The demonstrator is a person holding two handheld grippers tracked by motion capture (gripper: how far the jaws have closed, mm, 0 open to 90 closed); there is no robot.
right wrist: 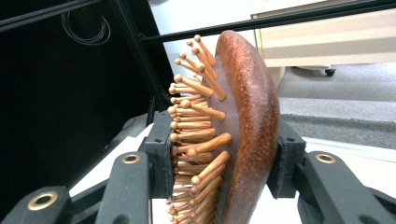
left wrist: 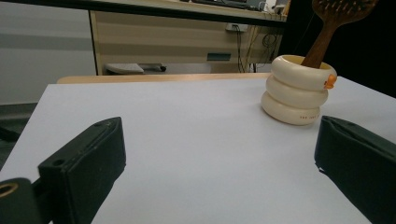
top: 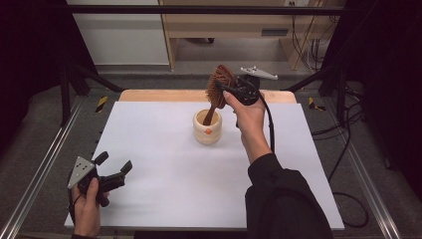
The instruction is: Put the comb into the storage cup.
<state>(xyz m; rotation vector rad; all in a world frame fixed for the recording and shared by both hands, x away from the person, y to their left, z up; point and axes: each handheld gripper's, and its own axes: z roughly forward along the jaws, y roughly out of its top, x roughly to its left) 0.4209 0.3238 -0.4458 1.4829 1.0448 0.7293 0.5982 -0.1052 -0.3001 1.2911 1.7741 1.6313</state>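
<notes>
A wooden hairbrush [top: 218,85] stands handle-down in a cream ringed cup [top: 207,127] near the back middle of the white table. My right gripper [top: 222,90] is shut on the brush head, one pad on the pegs and one on the wooden back [right wrist: 254,135]. In the left gripper view the cup [left wrist: 296,91] sits ahead at the right with the brush handle [left wrist: 322,46] leaning out of it. My left gripper [top: 115,167] rests at the table's front left, open, with nothing between its fingers.
The white table top [top: 164,169] ends in a wooden strip at the back. Metal rails run along both sides. A cabinet and cables stand beyond the far edge. The right forearm in a dark sleeve [top: 283,199] crosses the table's right half.
</notes>
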